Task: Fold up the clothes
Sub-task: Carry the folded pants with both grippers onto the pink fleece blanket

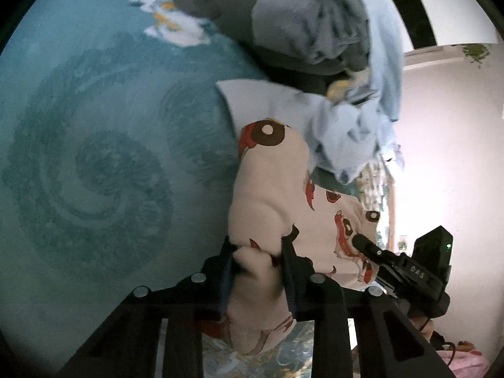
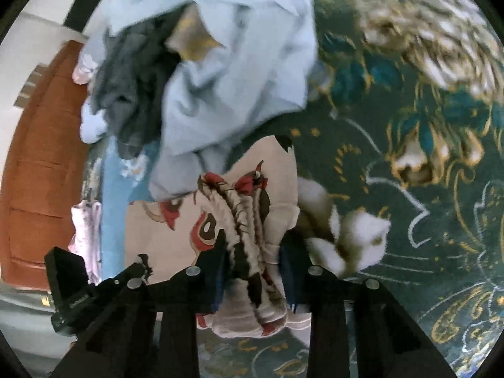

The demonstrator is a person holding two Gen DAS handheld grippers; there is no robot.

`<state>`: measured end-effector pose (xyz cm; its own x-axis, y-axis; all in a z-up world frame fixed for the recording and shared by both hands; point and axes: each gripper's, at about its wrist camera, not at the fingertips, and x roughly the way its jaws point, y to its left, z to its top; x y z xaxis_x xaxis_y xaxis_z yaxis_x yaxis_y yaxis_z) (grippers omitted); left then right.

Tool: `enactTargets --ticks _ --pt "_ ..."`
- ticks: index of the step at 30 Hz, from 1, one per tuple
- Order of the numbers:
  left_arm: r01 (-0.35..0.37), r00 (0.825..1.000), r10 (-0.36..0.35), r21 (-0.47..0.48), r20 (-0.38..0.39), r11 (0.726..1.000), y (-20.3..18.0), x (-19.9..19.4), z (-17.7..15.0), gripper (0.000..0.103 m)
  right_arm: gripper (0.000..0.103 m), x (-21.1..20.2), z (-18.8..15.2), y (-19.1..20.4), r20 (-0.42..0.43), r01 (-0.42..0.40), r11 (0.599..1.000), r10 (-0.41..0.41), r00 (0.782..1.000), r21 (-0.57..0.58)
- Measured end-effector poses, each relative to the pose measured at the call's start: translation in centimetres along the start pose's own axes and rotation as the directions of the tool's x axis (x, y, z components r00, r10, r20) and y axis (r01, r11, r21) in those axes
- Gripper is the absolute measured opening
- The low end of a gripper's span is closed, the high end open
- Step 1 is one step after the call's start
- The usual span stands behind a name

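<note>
You can read just one marking: the pale letters "DAS" on the black box-shaped device (image 1: 419,275) beside your left hand-held gripper. The similar black device (image 2: 75,299) in the right wrist view carries lettering too blurred to read.

Soft, even daylight, fairly bright, no hard shadows. Blown-out glare on the pale wall (image 1: 447,145) at the right of the left wrist view, washing to pink-white. Strong fisheye bending, black vignette around both frames. Motion blur across the light blue garment (image 2: 239,72) and the white flower print (image 2: 346,233) on the bedspread (image 2: 409,163). Black tool frames dark and underexposed at the bottom, detail lost there. Slight haze and muted colour overall.
</note>
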<state>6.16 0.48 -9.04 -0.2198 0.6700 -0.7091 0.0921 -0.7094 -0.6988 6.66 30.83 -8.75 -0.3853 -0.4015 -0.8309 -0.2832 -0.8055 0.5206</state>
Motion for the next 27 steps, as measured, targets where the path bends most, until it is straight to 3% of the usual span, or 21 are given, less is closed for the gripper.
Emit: enactTargets --ticks 5,11,13,16,20,23,24,27 --pt "0.060 0.992 -0.058 -0.009 0.109 0.998 0.1 -3.5 -0.7 0.028 0.031 -2.7 1.3 4.5 0.052 -0.010 0.991 0.017 0.998 -0.137" --pt "0.141 0.944 -0.114 -0.065 0.311 0.988 2.4 -11.0 -1.2 0.028 0.031 -2.4 3.5 12.5 0.051 -0.046 0.942 0.067 0.996 -0.333" --pt "0.150 0.915 -0.105 -0.088 0.388 0.985 4.3 -14.3 -1.3 0.028 0.031 -1.1 3.5 16.7 0.018 -0.073 0.917 0.088 0.996 -0.392" --pt "0.153 0.859 -0.067 -0.129 0.507 0.980 7.4 -19.2 -1.0 0.028 0.030 1.2 3.3 22.5 -0.044 -0.125 0.876 0.118 0.992 -0.466" --pt "0.117 0.783 0.027 -0.191 0.621 0.975 11.9 -25.1 -0.7 0.028 0.030 5.8 3.1 33.3 -0.169 -0.228 0.768 0.157 0.973 -0.598" --pt "0.128 0.724 0.094 -0.268 0.683 0.955 16.6 -29.8 -0.6 0.028 0.030 10.5 2.9 40.1 -0.248 -0.290 0.700 0.164 0.955 -0.652" --pt "0.132 0.708 0.116 -0.291 0.697 0.948 17.9 -31.0 -0.5 0.028 0.030 12.7 2.8 42.8 -0.281 -0.318 0.675 0.169 0.945 -0.665" --pt "0.116 0.681 0.186 -0.354 0.708 0.928 21.2 -33.7 0.3 0.029 0.030 17.8 1.9 49.2 -0.358 -0.375 0.618 0.158 0.920 -0.690"
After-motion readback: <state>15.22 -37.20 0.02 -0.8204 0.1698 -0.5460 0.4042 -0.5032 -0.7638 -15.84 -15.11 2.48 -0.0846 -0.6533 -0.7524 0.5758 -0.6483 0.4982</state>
